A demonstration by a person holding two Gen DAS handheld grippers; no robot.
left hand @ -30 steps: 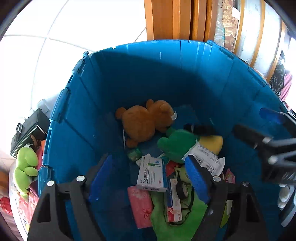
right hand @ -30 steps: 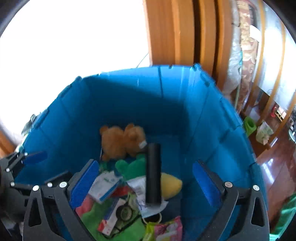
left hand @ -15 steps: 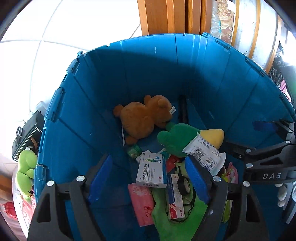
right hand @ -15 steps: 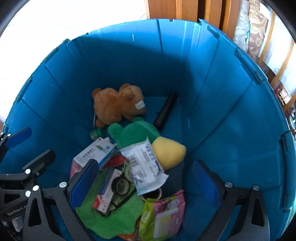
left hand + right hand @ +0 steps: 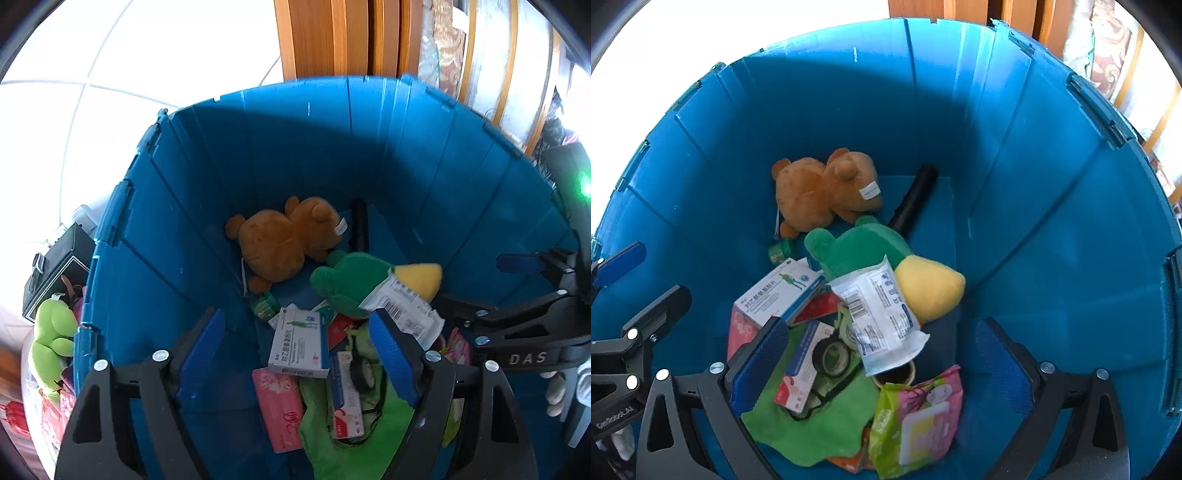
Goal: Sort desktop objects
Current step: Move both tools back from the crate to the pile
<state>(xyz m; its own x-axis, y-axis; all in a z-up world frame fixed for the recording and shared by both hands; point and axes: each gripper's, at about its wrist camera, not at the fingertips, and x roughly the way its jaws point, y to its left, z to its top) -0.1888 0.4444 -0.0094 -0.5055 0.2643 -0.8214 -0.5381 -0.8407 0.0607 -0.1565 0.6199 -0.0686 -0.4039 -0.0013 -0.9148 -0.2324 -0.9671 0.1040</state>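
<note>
Both my grippers, left gripper (image 5: 295, 354) and right gripper (image 5: 882, 354), spread, empty, over blue bin (image 5: 1052, 221). Black tube (image 5: 912, 199) behind brown bear (image 5: 823, 188). Risk: snagging green cloth (image 5: 812, 424).

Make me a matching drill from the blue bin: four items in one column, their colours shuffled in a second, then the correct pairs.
Things:
1. teddy bear
2. tube
3. cloth
4. medicine box

Colours:
A. black
B. white
C. brown
D. bright green

Pairs: 1-C, 2-A, 3-D, 4-B
</note>
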